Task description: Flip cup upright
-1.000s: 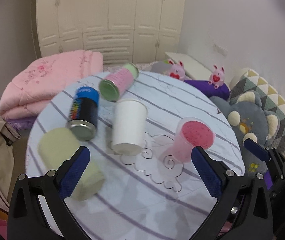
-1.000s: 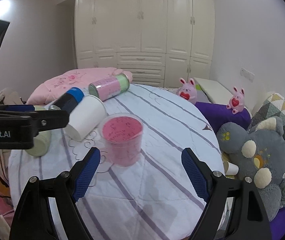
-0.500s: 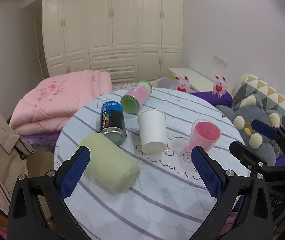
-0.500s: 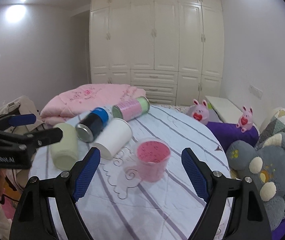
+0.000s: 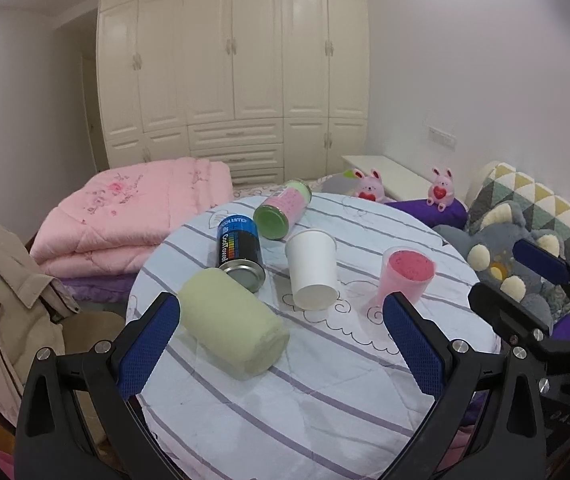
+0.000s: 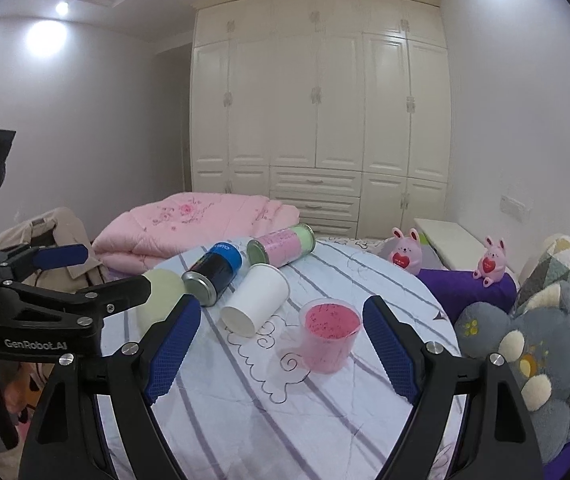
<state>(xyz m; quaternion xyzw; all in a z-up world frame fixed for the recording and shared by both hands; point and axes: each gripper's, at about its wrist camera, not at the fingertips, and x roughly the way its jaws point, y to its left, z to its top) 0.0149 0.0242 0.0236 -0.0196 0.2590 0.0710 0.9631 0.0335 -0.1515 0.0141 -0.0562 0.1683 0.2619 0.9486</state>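
Note:
A pink translucent cup (image 5: 405, 276) stands upright on the round striped table (image 5: 325, 408); it also shows in the right wrist view (image 6: 329, 334). A white paper cup (image 5: 311, 274) lies on its side in the table's middle, also seen from the right (image 6: 256, 299). My left gripper (image 5: 281, 344) is open and empty, held back above the table's near edge. My right gripper (image 6: 281, 354) is open and empty, behind the pink cup. The left gripper appears at the left of the right wrist view (image 6: 65, 276).
A pale green roll (image 5: 233, 324), a black and blue can (image 5: 239, 250) and a pink and green can (image 5: 283, 214) lie on the table. A pink quilt (image 5: 141, 208) is behind, a jacket (image 5: 9, 300) at left, plush toys (image 5: 517, 264) at right.
Both grippers have pulled back and up from the table, so the objects look smaller and farther. The pink cup stands free on the table. Both grippers stay open.

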